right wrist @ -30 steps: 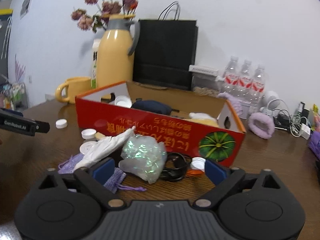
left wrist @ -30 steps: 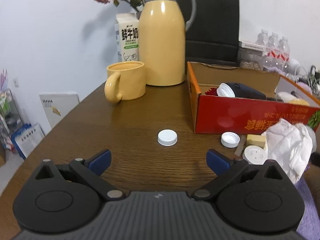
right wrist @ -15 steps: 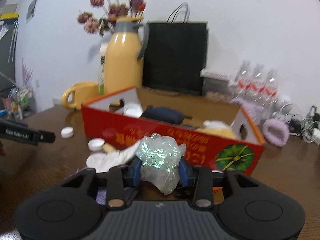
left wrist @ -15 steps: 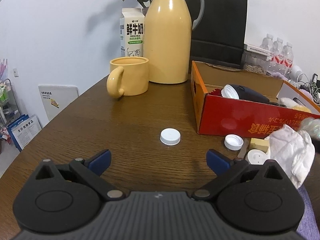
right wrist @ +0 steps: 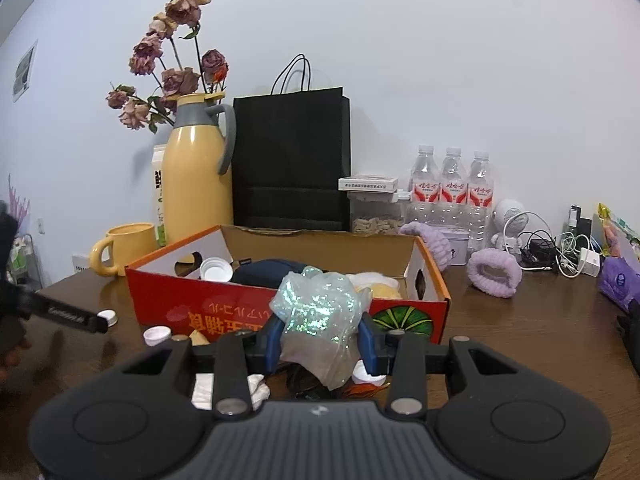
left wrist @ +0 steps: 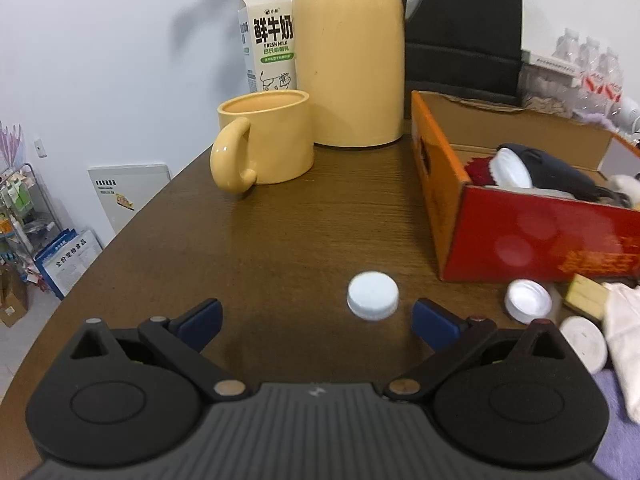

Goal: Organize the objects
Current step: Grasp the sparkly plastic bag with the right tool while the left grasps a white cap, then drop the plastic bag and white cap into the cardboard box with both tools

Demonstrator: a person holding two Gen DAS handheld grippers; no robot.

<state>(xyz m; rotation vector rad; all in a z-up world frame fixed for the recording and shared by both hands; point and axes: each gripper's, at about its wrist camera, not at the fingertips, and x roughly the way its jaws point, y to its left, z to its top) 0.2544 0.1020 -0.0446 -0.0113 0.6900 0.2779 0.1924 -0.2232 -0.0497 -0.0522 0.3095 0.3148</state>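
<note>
Crinkle wrap (right wrist: 318, 316), the iridescent plastic wad, now sits pinched between the blue pads of my right tongs (right wrist: 320, 344), just in front of the red box (right wrist: 256, 316). A second ago those tongs stood wide around the wad on the desk; their jaws have just been closing, and the wad is now lifted a little, its top level with the box's near wall. I judge the pick as done and the carry over the wall as the step in hand.

My left tongs (left wrist: 316, 318) are spread wide and hold nothing. They have come forward and lower, so the white cap (left wrist: 373, 296) that lay well ahead earlier now rests on the desk (left wrist: 280, 232) just beyond the tips, nearer the right one, left of the box's near corner. That looks like the next item lined up.

The left view alone shows the loose things at the foot of the box: an upturned cap (left wrist: 527, 301), a yellow block (left wrist: 590, 295), a white disc (left wrist: 584, 344) and white cloth (left wrist: 624, 340). The yellow mug (left wrist: 268, 138) and flask (left wrist: 348, 52) stand past the box's far left corner.

The right view alone shows the box's fill: a white lid (right wrist: 216, 270), a dark pouch (right wrist: 268, 272) and something pale. It also catches the left tongs' fingertip (right wrist: 80, 317) beside that white cap.
</note>
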